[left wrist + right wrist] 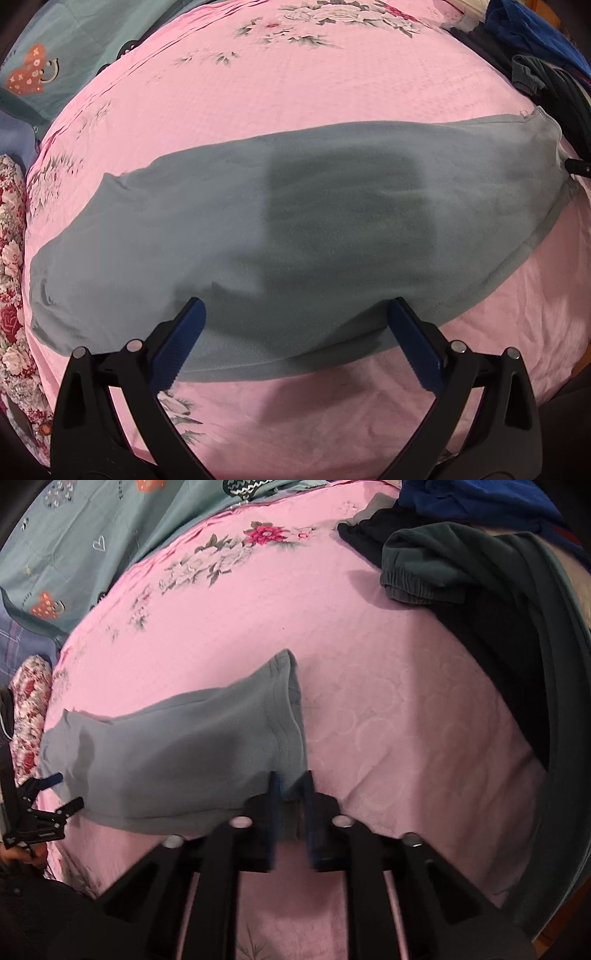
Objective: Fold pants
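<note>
Grey-blue pants [258, 236] lie flat across the pink bed cover, folded lengthwise into one long strip. My left gripper [295, 314] is open and hovers over the near edge of the pants, its blue pads [184, 332] spread wide on either side of the cloth. In the right wrist view the waistband end of the pants [280, 716] lies just ahead. My right gripper [291, 782] is shut on the pants at the near corner of that waistband. The left gripper [55, 794] shows at the far left of that view.
The pink floral bed cover [295, 92] fills both views. A pile of dark green, black and blue clothes [461, 572] lies at the back right. A teal patterned sheet [74, 535] lies at the back left, and a floral pillow [11, 258] lies at the left edge.
</note>
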The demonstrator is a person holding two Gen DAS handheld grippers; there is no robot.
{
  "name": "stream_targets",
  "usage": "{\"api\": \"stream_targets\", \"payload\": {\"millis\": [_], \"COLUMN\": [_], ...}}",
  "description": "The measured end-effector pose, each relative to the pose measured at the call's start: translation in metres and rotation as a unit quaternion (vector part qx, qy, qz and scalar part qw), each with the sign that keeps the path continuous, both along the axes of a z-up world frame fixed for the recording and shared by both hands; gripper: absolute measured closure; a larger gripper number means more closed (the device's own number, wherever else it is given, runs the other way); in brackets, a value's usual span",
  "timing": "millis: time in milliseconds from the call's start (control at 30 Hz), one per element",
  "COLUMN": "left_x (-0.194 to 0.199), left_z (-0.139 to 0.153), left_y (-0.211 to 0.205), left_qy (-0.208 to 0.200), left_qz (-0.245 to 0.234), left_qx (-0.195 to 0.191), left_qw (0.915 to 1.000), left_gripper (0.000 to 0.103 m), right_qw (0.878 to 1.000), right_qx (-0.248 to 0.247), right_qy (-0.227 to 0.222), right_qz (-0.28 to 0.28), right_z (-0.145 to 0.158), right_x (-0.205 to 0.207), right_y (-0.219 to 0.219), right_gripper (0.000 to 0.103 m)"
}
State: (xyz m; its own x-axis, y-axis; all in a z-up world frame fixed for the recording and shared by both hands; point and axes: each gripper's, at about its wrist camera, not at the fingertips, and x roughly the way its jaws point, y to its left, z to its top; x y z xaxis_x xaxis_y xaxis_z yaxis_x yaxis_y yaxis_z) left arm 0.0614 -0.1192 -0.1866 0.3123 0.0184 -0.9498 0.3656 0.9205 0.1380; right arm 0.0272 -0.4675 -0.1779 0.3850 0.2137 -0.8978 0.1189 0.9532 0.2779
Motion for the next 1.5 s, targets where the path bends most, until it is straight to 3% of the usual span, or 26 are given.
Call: {"api": "stream_targets", "payload": {"millis": [167, 300, 367, 433, 533, 600, 700, 767, 833, 900, 1000, 1033, 1133, 1200, 1267, 1333, 1400, 1500], "left_x": [0.0, -0.003, -0.002, -0.004, -0.001, 0.007, 0.021, 0.023, 0.019, 0.012, 0.005, 0.008, 0.007, 0.009, 0.016, 0.021, 0.02, 0.013], "left_z": [0.004, -0.004, -0.002, 0.01, 0.027, 0.024, 0.001, -0.01, -0.016, -0.019, -0.018, -0.015, 0.011, 0.017, 0.008, -0.015, -0.02, -0.021], "left_y": [0.004, 0.009, 0.012, 0.018, 0.039, 0.06, 0.108, 0.142, 0.167, 0.179, 0.185, 0.183, 0.167, 0.146, 0.131, 0.128, 0.143, 0.154], "left_qy": [0.0, 0.014, 0.017, -0.013, -0.057, -0.07, -0.048, -0.025, -0.002, 0.001, 0.003, 0.004, -0.04, -0.064, -0.063, -0.035, -0.023, -0.02], "left_qz": [-0.001, 0.008, 0.005, 0.002, 0.005, 0.021, 0.08, 0.121, 0.159, 0.159, 0.148, 0.147, 0.119, 0.085, 0.062, 0.063, 0.098, 0.103], "left_qx": [-0.002, -0.014, -0.012, -0.003, 0.004, 0.029, 0.049, -0.006, -0.05, -0.053, -0.06, -0.054, -0.058, -0.059, -0.042, -0.016, -0.063, -0.067], "left_qw": [1.0, 0.9998, 0.9998, 0.9999, 0.9983, 0.9969, 0.9945, 0.9923, 0.986, 0.9858, 0.9871, 0.9876, 0.9904, 0.9926, 0.9952, 0.9972, 0.9929, 0.9922], "left_gripper": [0.003, 0.002, 0.002, 0.003, 0.003, 0.003, 0.003, 0.002, 0.002, 0.002, 0.002, 0.002, 0.002, 0.002, 0.002, 0.002, 0.002, 0.002], "right_qw": [0.999, 0.999, 0.999, 0.998, 0.996, 0.996, 0.995, 0.99, 0.989, 0.987, 0.986, 0.987, 0.986, 0.981, 0.972, 0.96, 0.942, 0.92], "right_qx": [0.026, 0.008, 0.012, 0.003, -0.021, -0.009, 0.016, 0.034, 0.032, 0.007, 0.006, 0.018, 0.016, -0.002, -0.023, -0.036, -0.057, -0.1], "right_qy": [-0.043, 0.015, 0.019, 0.013, -0.05, -0.077, -0.088, -0.077, -0.029, 0.037, 0.026, 0.003, -0.029, -0.032, -0.022, 0.006, 0.04, 0.029], "right_qz": [-0.017, -0.03, -0.046, -0.066, -0.077, -0.04, 0.055, 0.115, 0.141, 0.154, 0.164, 0.157, 0.166, 0.191, 0.234, 0.278, 0.329, 0.378], "right_z": [0.045, 0.014, 0.008, 0.024, 0.062, 0.077, 0.076, 0.06, 0.031, 0.002, 0.016, 0.029, 0.052, 0.05, 0.04, 0.023, 0.007, 0.008], "right_x": [-0.03, -0.046, -0.049, -0.046, -0.04, -0.027, -0.003, 0.011, 0.018, 0.017, 0.019, 0.025, 0.059, 0.088, 0.114, 0.124, 0.125, 0.117], "right_y": [-0.01, -0.012, -0.012, -0.013, -0.003, 0.025, 0.088, 0.135, 0.163, 0.176, 0.179, 0.177, 0.18, 0.193, 0.212, 0.226, 0.241, 0.251], "right_gripper": [0.096, 0.091, 0.087, 0.078, 0.067, 0.067, 0.067, 0.067, 0.067, 0.068, 0.068, 0.068, 0.07, 0.073, 0.075, 0.078, 0.085, 0.098]}}
